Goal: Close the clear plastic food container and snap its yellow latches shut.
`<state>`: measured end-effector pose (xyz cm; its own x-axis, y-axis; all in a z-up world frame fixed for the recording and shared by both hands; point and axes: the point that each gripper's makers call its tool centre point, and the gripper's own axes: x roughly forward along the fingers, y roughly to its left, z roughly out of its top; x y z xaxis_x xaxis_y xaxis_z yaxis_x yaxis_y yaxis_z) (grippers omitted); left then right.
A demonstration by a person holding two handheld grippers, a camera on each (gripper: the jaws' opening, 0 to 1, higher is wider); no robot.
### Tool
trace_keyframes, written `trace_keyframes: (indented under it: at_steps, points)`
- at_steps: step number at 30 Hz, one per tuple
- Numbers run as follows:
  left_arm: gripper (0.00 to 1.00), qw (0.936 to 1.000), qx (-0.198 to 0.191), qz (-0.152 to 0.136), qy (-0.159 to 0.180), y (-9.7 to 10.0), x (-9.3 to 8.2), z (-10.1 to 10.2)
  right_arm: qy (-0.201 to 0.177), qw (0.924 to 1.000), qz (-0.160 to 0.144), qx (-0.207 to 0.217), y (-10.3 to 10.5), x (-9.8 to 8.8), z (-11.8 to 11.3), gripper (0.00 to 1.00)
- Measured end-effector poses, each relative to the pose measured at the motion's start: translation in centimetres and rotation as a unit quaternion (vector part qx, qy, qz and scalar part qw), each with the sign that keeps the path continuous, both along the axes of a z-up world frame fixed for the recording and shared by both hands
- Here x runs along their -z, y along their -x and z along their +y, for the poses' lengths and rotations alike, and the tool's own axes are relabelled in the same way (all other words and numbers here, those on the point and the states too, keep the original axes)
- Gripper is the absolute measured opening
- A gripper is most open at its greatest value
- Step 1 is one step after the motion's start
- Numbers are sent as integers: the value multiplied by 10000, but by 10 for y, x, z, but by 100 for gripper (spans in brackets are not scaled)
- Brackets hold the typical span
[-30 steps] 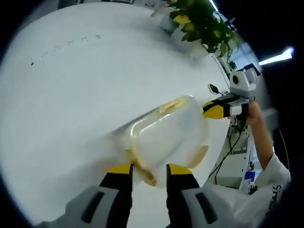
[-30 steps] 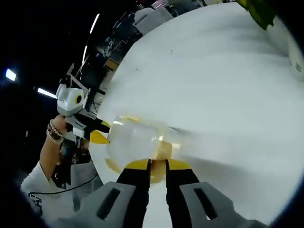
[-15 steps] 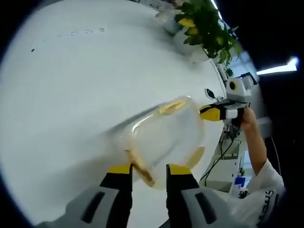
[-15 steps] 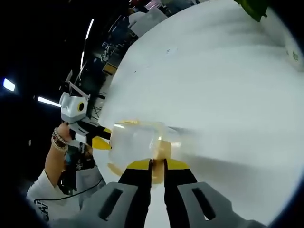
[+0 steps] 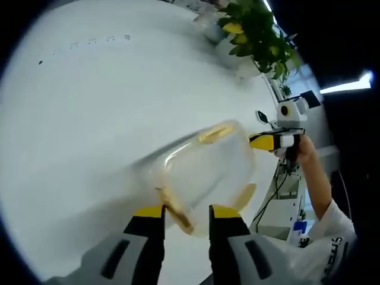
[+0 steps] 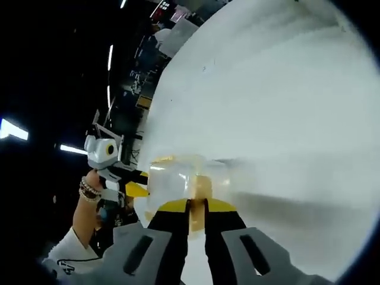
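The clear plastic container lies on its side over the white table, held from both ends. My left gripper is shut on its near rim, with a yellow latch between the jaws. At the far end my right gripper meets the container beside another yellow latch. In the right gripper view the container sits just ahead of my right gripper, whose jaws stand almost together on a yellow latch. The left gripper touches its far left end.
A potted green plant stands at the table's far edge. The table's edge runs just behind the container, with cables and equipment below it. A person's hand and white sleeve hold the right gripper. A dark room with ceiling lights lies beyond.
The right gripper view has swung, so the plant has left it and more of the dark room shows. The container stays between both grippers, barely shifted.
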<state>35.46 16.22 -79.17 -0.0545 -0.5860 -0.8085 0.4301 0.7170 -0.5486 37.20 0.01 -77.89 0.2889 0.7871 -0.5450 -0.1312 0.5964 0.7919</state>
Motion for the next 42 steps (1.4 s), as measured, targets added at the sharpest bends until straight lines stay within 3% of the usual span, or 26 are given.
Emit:
trace_keyframes:
  at_steps: [9, 12, 14, 15, 16, 17, 18, 19, 20, 23, 25, 26, 27, 35, 38, 42]
  points:
    - [27, 9974, 469, -533, -134, 2, -4, 4, 371, 9992, -144, 46, 1, 1, 6, 7]
    - [24, 9957, 507, -761, -150, 1, -9, 10, 588, 9977, -326, 32, 2, 0, 8, 7]
    - [27, 9905, 595, -1237, -102, -7, -18, 11, 724, 9953, -615, -183, 3, -3, 11, 9]
    - [30, 9869, 566, -1506, -112, -11, -25, 13, 706, 9951, -604, -352, 9, -7, 13, 11]
    - [33, 9851, 488, -1647, -121, -13, -31, 14, 699, 9952, -595, -344, 10, -10, 14, 14]
    - [33, 9790, 349, -2010, -30, -21, -43, 14, 752, 9942, -713, -298, 8, -16, 13, 15]
    - [32, 9752, 274, -2196, 50, -26, -48, 12, 770, 9931, -844, -245, 5, -21, 12, 15]
    - [31, 9618, 72, -2713, 364, -36, -66, 4, 741, 9927, -935, -201, 3, -26, 12, 14]
    - [30, 9549, -103, -2901, 619, -38, -77, -2, 640, 9930, -981, -127, 1, -33, 13, 13]
    - [21, 9470, -294, -2846, 1460, -24, -94, -30, -137, 9938, -1001, 471, -14, -58, 26, 9]
    - [21, 9406, -430, -3003, 1526, -25, -94, -36, -357, 9919, -1019, 665, -19, -65, 33, 4]
    - [21, 9323, -524, -3259, 1479, -29, -93, -38, -389, 9915, -1067, 635, -20, -65, 39, 2]
    - [21, 9282, -574, -3369, 1470, -31, -91, -39, -362, 9921, -1049, 593, -19, -64, 43, 1]
    - [11, 9247, -855, -3323, 1651, -27, -61, -57, -308, 9950, -877, 370, -18, -47, 82, 0]
    - [11, 9310, -892, -3106, 1697, -26, -53, -60, -183, 9960, -851, 207, -15, -41, 91, 0]
    - [10, 9347, -811, -3017, 1697, -28, -47, -57, -187, 9964, -814, 140, -21, -38, 99, 0]
